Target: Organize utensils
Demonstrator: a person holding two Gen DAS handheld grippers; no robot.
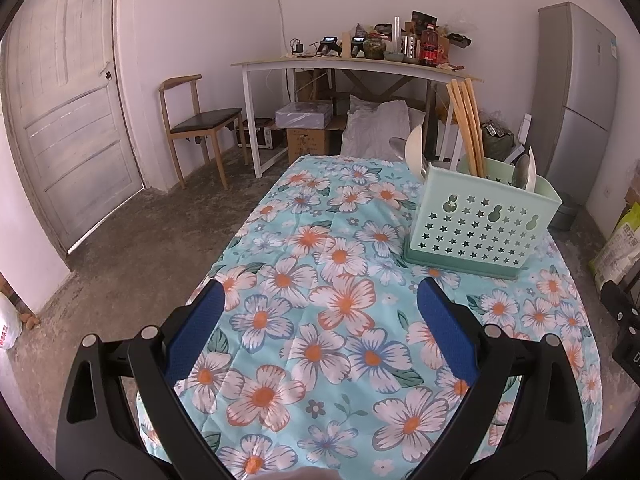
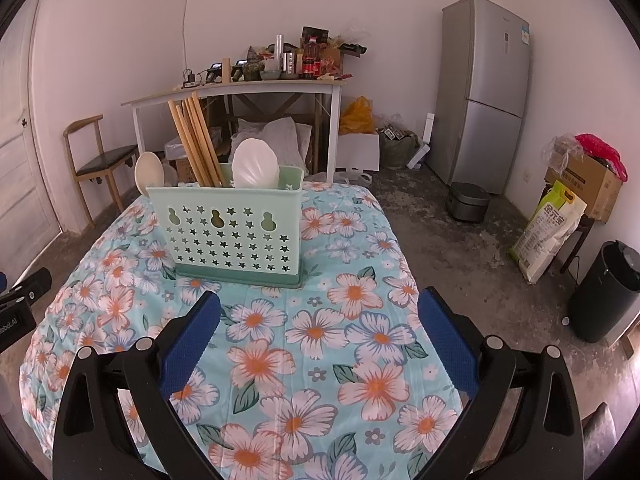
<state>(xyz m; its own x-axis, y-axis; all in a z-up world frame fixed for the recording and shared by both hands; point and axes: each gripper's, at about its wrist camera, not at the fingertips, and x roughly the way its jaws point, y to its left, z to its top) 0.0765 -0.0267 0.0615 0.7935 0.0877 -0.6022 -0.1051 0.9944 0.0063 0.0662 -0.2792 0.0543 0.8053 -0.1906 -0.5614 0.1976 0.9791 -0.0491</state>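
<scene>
A mint-green utensil caddy point(image 1: 476, 228) point(image 2: 232, 228) with star cutouts stands upright on the floral tablecloth point(image 1: 320, 320) point(image 2: 320, 340). Wooden chopsticks point(image 1: 468, 128) point(image 2: 194, 140) lean out of its middle section. White spoons point(image 1: 416, 148) point(image 2: 256, 168) and a metal spoon point(image 1: 520, 172) stick up from the end sections. My left gripper point(image 1: 320, 292) hovers open over bare cloth, with the caddy ahead to its right. My right gripper point(image 2: 320, 304) is open too, nothing between its blue pads, and the caddy sits just ahead, slightly left.
Behind the table stand a cluttered white desk point(image 1: 360, 64) point(image 2: 240, 88), a wooden chair point(image 1: 196, 120) point(image 2: 100, 156) at the left and a grey fridge point(image 1: 576, 96) point(image 2: 484, 88) at the right. A black bin point(image 2: 608, 292) and sacks point(image 2: 548, 232) line the right wall. The left gripper's body point(image 2: 20, 300) shows at the right view's left edge.
</scene>
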